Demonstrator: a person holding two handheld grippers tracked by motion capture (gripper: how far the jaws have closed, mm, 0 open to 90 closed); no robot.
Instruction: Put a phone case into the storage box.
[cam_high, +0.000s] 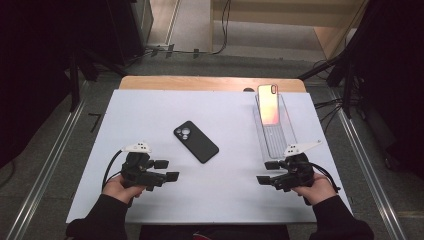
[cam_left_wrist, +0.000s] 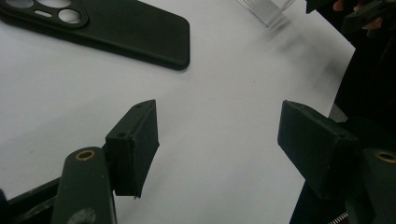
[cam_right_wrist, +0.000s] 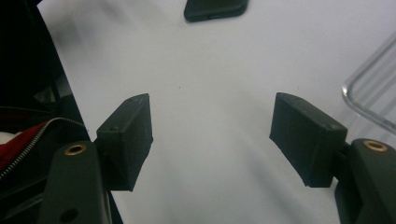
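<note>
left gripper (cam_high: 167, 170): jaws apart, empty
right gripper (cam_high: 266, 172): jaws apart, empty
black phone case (cam_high: 196, 141): flat on surface (cam_high: 150, 115), between both

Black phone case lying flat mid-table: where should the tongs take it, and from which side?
Probably across its two long edges near the middle, coming down from above. The black phone case lies flat and diagonal on the white table, so the jaws would have to turn to match. The open left tongs are closer.

My phone case (cam_high: 196, 141) is lying mid-table (cam_high: 150, 105); my phone (cam_high: 268, 104) is leaning in the tray (cam_high: 290, 131) along the right edge.
</note>
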